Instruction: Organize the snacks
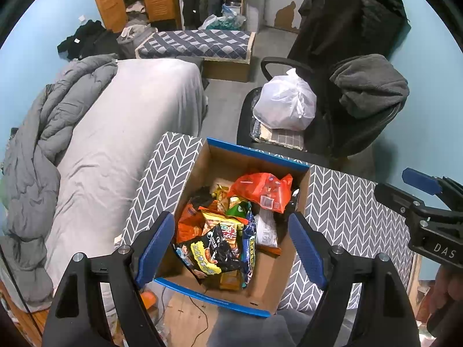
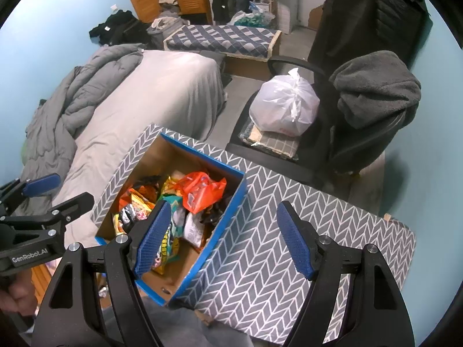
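A blue-edged cardboard box (image 1: 289, 256) sits on a table with a grey herringbone cloth (image 1: 347, 202). It holds several snack bags: an orange-red bag (image 1: 260, 188) on top, a black and yellow bag (image 1: 214, 254) in front. My left gripper (image 1: 231, 248) is open and empty, above the box's near side. My right gripper (image 2: 222, 240) is open and empty, above the box's right wall (image 2: 220, 222) and the cloth (image 2: 275, 260). The orange-red bag (image 2: 202, 190) also shows in the right wrist view. Each gripper shows in the other's view, the right one (image 1: 425, 190) and the left one (image 2: 49, 190).
A bed with a grey sheet (image 1: 121, 133) and rumpled duvet (image 1: 43, 144) lies left of the table. A black office chair (image 1: 361, 110) behind it holds a white plastic bag (image 1: 285, 101) and dark clothes. A patterned bench (image 1: 196, 43) and wardrobe stand farther back.
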`<state>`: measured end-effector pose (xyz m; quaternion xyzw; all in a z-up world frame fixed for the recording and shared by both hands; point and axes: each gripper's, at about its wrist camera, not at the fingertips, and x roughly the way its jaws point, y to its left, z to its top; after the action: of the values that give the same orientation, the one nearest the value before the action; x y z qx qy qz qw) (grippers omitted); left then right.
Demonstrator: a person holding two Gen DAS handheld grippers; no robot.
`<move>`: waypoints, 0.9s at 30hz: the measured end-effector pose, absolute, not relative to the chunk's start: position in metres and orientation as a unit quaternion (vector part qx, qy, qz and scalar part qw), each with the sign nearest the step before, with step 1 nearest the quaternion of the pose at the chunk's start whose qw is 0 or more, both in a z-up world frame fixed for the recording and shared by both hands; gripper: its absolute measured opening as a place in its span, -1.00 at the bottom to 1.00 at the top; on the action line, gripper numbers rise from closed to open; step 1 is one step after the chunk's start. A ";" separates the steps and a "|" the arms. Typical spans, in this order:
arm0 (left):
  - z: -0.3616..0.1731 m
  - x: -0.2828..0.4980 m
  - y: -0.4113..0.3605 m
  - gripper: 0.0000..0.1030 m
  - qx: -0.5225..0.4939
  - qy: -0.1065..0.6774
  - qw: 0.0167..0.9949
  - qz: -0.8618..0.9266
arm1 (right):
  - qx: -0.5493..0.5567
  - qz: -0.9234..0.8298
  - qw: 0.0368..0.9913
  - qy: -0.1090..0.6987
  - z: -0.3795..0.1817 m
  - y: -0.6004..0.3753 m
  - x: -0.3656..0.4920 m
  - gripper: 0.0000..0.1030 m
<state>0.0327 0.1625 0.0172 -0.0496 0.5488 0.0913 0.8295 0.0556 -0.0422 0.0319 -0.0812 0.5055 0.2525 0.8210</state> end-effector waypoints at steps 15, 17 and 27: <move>0.016 0.029 0.163 0.59 -0.050 0.551 0.828 0.095 | -0.081 0.254 0.820 0.506 0.032 -0.040 0.051 0.46; 0.016 0.028 0.162 0.59 -0.047 0.551 0.828 0.095 | -0.081 0.255 0.820 0.506 0.031 -0.039 0.049 0.46; 0.016 0.025 0.158 0.59 -0.041 0.556 0.825 0.095 | -0.079 0.253 0.820 0.508 0.030 -0.038 0.044 0.46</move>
<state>0.0249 0.1582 0.0161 -0.0413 0.5562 0.0948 0.8246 0.0436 -0.0380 0.0301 -0.0794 0.5076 0.2525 0.8199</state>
